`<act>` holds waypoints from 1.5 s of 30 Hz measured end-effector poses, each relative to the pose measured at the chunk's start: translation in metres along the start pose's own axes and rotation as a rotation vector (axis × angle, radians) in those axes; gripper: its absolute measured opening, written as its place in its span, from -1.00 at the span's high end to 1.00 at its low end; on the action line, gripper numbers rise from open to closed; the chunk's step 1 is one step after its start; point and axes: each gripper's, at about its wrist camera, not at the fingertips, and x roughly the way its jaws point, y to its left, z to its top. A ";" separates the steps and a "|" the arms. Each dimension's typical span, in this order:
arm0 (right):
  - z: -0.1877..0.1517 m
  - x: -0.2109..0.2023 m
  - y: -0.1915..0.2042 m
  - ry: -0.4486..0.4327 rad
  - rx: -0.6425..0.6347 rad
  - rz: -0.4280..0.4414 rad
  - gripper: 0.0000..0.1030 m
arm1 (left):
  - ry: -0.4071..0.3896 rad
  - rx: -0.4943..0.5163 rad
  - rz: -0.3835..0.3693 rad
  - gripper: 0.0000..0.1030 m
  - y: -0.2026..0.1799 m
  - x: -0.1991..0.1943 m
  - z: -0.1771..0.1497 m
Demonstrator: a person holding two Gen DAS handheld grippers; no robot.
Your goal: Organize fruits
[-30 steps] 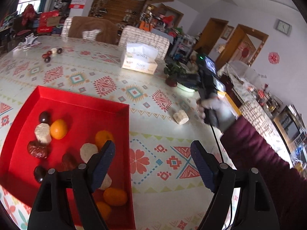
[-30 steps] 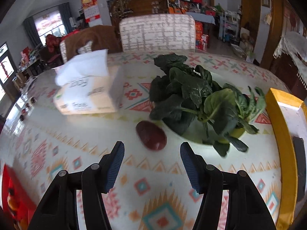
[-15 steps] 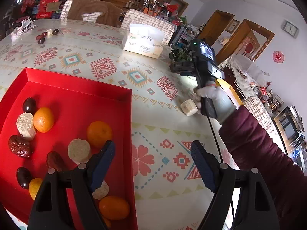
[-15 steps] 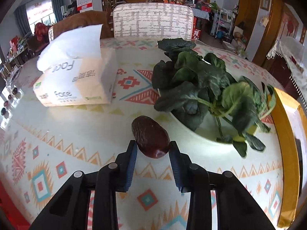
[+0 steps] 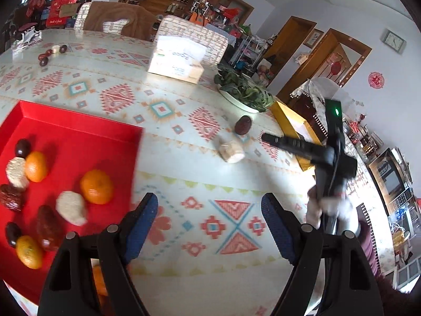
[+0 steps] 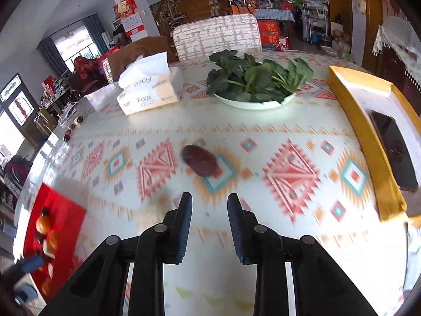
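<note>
Patterned oilcloth covers the table (image 5: pixel 184 184), and at its left side sits the red tray (image 5: pixel 79 129), already holding oranges (image 5: pixel 96 186), pale cut chunks and dark dates. Just right of the tray's right rim hangs the left gripper (image 5: pixel 209 210), its jaws spread wide with nothing between them. Further right of the tray, well apart from it, a loose pale chunk (image 5: pixel 231 151) lies on the cloth, and just beyond that lies the date (image 6: pixel 201 160), on its side and touching nothing. The right gripper (image 6: pixel 209 202) is next, on the side of the date away from the tray in the left wrist view; its jaws are drawn in as narrow as they go and are empty, with the date a little ahead of the fingertips rather than between them. Farthest from the tray is a yellow box (image 6: pixel 368 142). By my reading, this date is the piece to bring to the tray and it is not in hand. It looks light, oval and wrinkled, probably firm with a slightly yielding, smooth skin, so it is likely to roll or squirt out forward if pinched near an end. The better hold would be across its short middle, with the pads opened first, set low to the cloth on either side, then closed gently.
</note>
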 end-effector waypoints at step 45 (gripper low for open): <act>0.041 0.077 0.025 0.103 -0.068 0.006 -0.08 | 0.052 0.039 0.104 -0.56 -0.028 0.026 -0.019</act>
